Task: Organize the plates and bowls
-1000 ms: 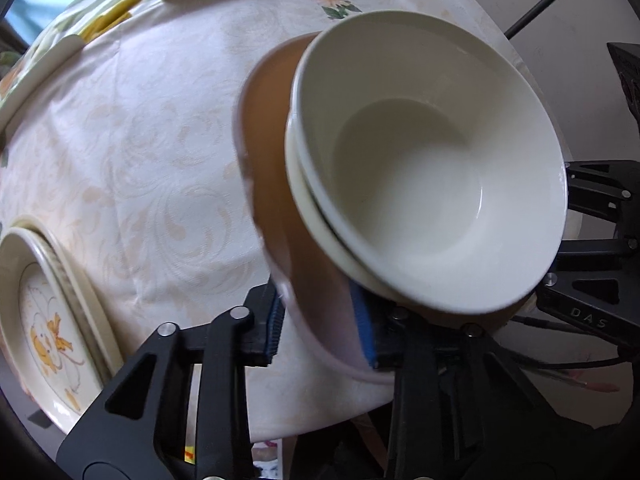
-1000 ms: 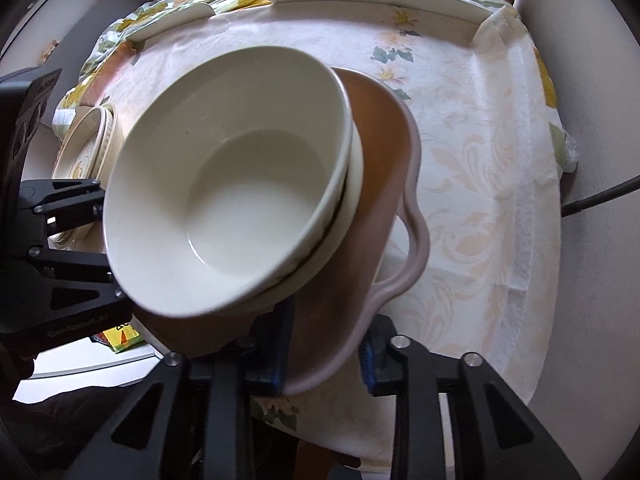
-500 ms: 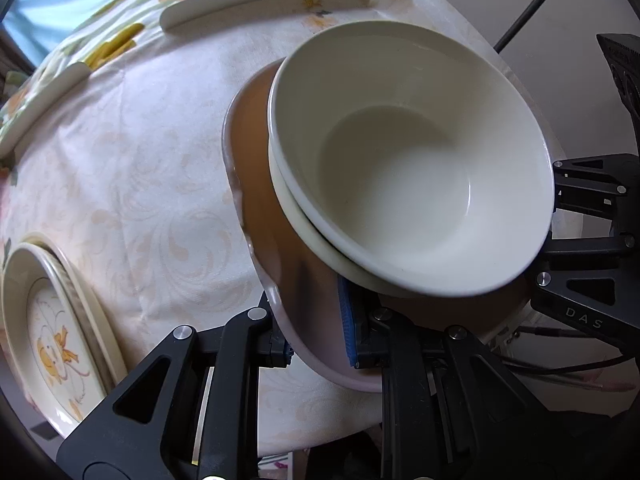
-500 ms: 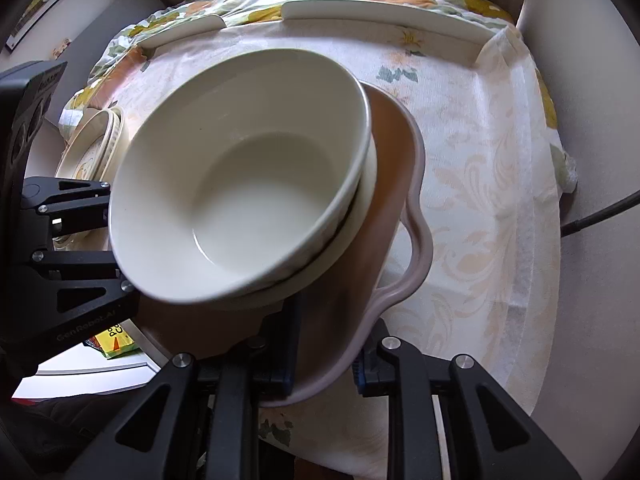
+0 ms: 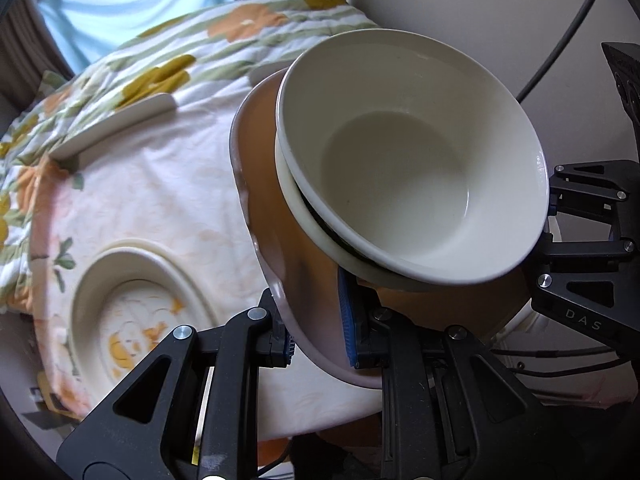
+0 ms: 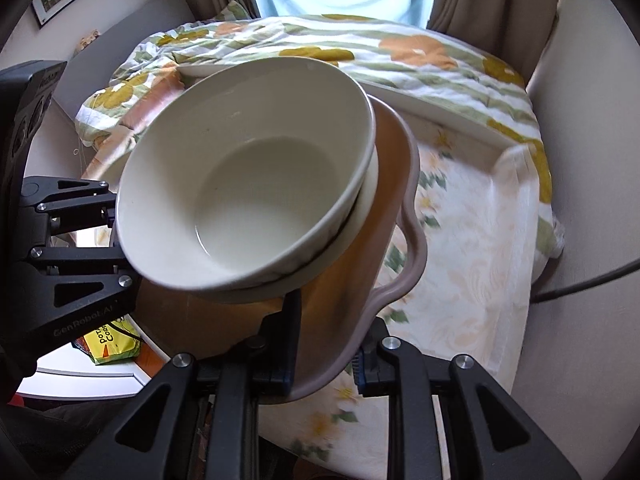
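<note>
Left gripper: clamps tray rim
Right gripper: clamps tray, marked "DAS"
Bowls: stacked on tray
Left gripper's side: "GenRobot.AI"

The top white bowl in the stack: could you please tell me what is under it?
Under the top white bowl sits a second white bowl, with only its rim showing, inside the brown dish. Its inside is covered.

The bowl is plain cream-white, nested on a mauve tray with a tan-brown inside. Beside the tray, a cream plate bears a yellow-orange flower; the cloth beneath shows pale peach swirls.
</note>
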A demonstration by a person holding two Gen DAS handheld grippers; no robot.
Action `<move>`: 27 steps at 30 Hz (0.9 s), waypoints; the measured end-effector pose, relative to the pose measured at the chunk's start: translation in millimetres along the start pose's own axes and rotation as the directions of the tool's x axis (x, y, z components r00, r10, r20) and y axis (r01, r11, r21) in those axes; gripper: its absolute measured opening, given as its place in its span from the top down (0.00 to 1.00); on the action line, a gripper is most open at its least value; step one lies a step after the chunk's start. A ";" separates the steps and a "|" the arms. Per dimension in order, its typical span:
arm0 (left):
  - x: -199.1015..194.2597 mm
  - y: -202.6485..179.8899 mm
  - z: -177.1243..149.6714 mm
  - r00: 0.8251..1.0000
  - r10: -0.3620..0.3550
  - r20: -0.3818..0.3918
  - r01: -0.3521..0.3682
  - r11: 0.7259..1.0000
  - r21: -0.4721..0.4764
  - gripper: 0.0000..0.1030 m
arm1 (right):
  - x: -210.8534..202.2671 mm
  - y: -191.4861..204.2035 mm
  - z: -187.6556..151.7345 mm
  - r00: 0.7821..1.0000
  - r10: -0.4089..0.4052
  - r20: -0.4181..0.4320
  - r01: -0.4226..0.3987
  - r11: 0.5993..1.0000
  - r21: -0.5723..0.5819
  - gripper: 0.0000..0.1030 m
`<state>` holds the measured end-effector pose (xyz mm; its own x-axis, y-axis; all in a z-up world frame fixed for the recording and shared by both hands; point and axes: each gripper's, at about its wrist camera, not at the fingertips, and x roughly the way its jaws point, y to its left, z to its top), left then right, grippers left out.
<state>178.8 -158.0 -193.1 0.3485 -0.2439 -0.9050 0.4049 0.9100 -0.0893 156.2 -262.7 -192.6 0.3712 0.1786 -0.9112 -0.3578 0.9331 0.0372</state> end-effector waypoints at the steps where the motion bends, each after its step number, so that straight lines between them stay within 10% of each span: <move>1: -4.9 7.3 -2.3 1.000 0.002 0.002 -0.002 1.000 0.001 0.85 | 0.5 7.1 3.6 1.000 0.000 0.007 0.000 1.000 -0.002 0.81; 16: -43.0 160.3 -72.0 0.998 0.049 -0.029 -0.049 0.999 -0.007 0.85 | 41.4 161.3 49.3 0.998 0.055 0.009 -0.055 0.998 -0.009 0.81; 27: -10.8 203.2 -98.3 0.997 -0.003 -0.077 0.003 1.000 0.003 0.85 | 77.9 194.9 47.1 0.998 0.041 -0.046 -0.039 0.999 0.038 0.81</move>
<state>174.2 62.5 -242.4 0.2806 -0.2201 -0.9342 0.4084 0.9082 -0.0913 155.7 -52.2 -237.0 0.3162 0.2016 -0.9270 -0.3390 0.9367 0.0881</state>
